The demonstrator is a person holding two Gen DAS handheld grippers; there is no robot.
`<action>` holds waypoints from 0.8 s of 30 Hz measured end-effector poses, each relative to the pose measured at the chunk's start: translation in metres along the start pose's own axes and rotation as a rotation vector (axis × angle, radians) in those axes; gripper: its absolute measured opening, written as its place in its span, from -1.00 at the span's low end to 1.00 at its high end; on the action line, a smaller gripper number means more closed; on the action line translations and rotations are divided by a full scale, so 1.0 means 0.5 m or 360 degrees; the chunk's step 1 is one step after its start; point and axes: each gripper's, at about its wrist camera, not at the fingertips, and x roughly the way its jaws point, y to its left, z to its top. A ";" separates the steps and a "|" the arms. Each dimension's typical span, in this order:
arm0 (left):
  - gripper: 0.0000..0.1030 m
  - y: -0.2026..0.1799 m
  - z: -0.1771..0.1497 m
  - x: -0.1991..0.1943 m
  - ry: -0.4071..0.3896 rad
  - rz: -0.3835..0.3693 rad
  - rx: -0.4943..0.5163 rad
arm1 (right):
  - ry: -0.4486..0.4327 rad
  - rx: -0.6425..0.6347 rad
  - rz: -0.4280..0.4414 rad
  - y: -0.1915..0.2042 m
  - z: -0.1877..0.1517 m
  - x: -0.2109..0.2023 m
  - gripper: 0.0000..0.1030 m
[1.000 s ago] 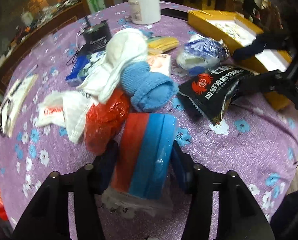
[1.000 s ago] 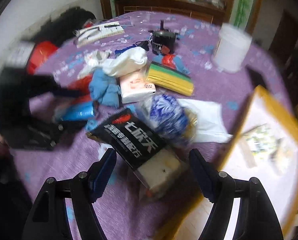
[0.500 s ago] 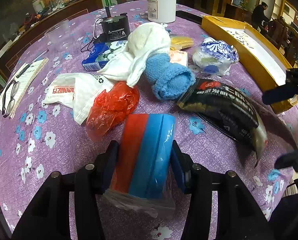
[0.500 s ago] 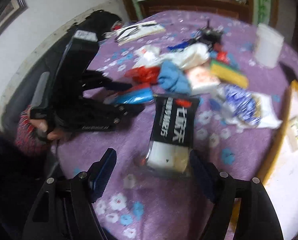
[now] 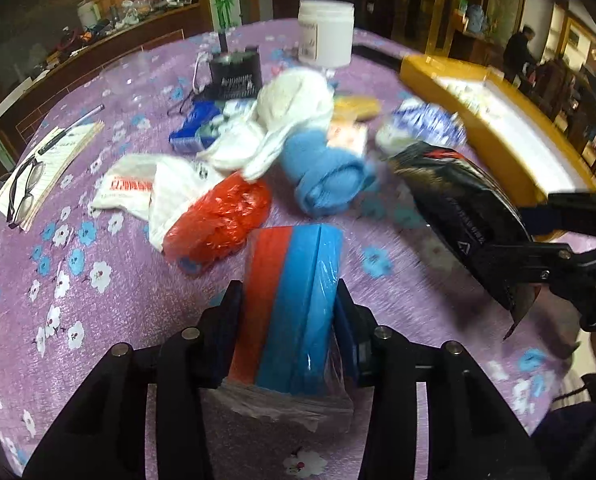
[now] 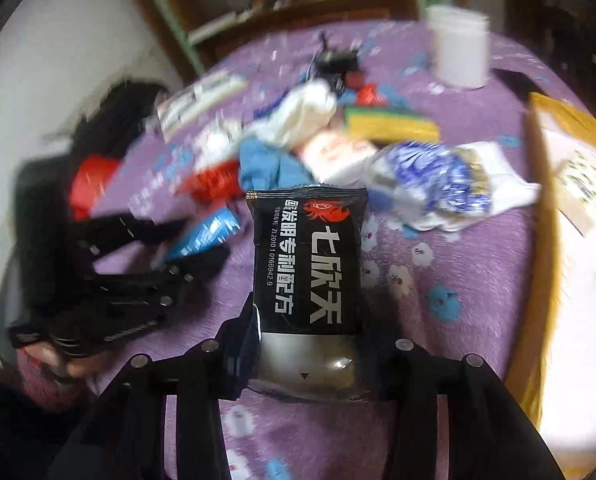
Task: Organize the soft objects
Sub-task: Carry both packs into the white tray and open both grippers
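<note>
Both claws loaded over the purple flowered tablecloth (image 5: 98,320): my left gripper (image 5: 288,316) is clamped on a wrapped stack of red and blue sponges (image 5: 294,296), its jaws pressing the pack's two long sides so the plastic sleeve bunches at the near end. I hold it low and lengthwise, which I judge keeps the squashy stack from buckling out of the grip.

My right gripper (image 6: 306,344) pinches the black snack packet (image 6: 308,264) by its silvery bottom seam, the printed face turned up and the bag standing out ahead of the claw. A seam hold suits a puffed bag, I think; squeezing the middle would crush what is inside.

Ahead of the left claw lies the unsorted heap: a red plastic bag (image 5: 218,216) just beyond the sponges' far end, a rolled blue towel (image 5: 326,176) further on, a white cloth (image 5: 290,120) draped over it, and a white carrier bag (image 5: 146,188) off to the left. A blue-and-white wrapped bundle (image 6: 430,176) sits ahead and right of the right claw, near the yellow tray (image 6: 538,208) along that side. A white jar (image 5: 326,36) stands at the far edge.

Both views are motion-blurred, so finer contact is hard to read.
</note>
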 end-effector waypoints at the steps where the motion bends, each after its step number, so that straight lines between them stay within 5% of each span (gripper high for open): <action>1: -0.21 -0.001 0.003 -0.008 -0.0022 -0.0017 -0.0010 | -0.0064 0.0032 -0.0007 -0.001 -0.009 -0.018 -0.13; 9: -0.21 -0.054 0.029 -0.048 -0.0153 -0.0151 -0.0004 | -0.0228 0.0117 -0.0047 -0.014 -0.045 -0.060 -0.13; 24: -0.21 -0.171 0.089 -0.043 -0.0112 -0.0195 0.0052 | -0.0426 0.0311 -0.0058 -0.100 -0.080 -0.145 -0.13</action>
